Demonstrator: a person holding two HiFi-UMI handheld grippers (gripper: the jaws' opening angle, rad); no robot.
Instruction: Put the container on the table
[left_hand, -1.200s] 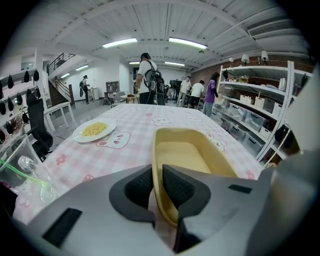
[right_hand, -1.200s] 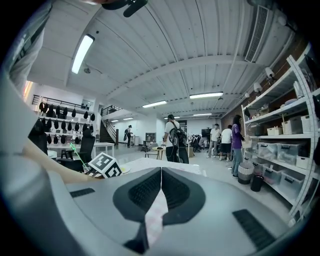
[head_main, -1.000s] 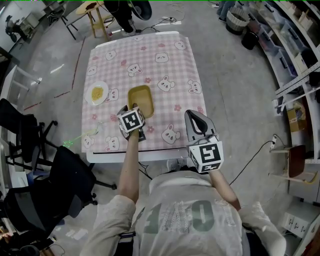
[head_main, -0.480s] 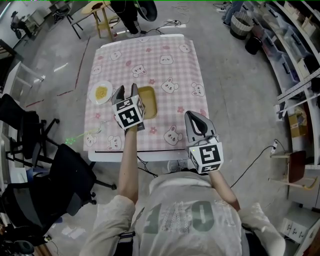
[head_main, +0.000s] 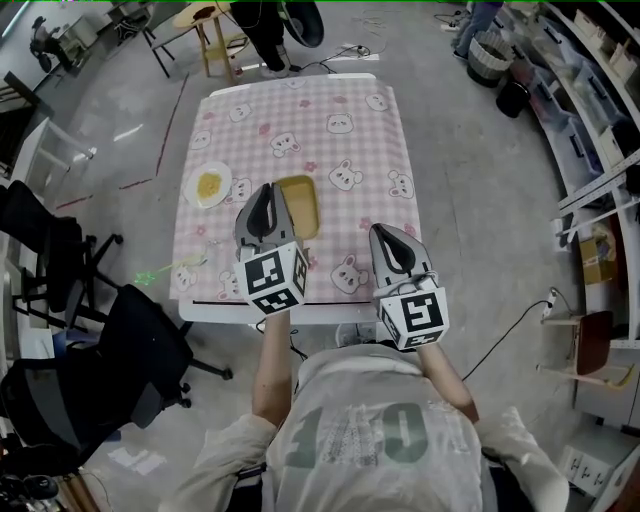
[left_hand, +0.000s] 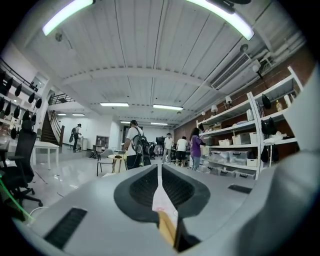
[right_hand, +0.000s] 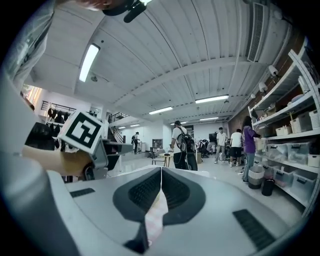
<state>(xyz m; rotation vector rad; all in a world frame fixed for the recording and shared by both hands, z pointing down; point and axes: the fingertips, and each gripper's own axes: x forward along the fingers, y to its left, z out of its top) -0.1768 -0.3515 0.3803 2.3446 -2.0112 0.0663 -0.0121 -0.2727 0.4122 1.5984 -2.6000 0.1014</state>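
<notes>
Left gripper (head_main: 266, 190) is closing on nothing; right gripper (head_main: 386, 229) is closed, empty. Only the head view shows the container (head_main: 303, 205) on the table (head_main: 350, 130).

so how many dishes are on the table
2: a plate near the left edge of the table, and a container beside it toward the middle. None look hidden.

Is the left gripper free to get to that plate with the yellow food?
Probably yes. The plate lies on the cloth just left of and beyond the left gripper, and only bare cloth shows between them. The jaws are closing, with nothing between them.
</notes>
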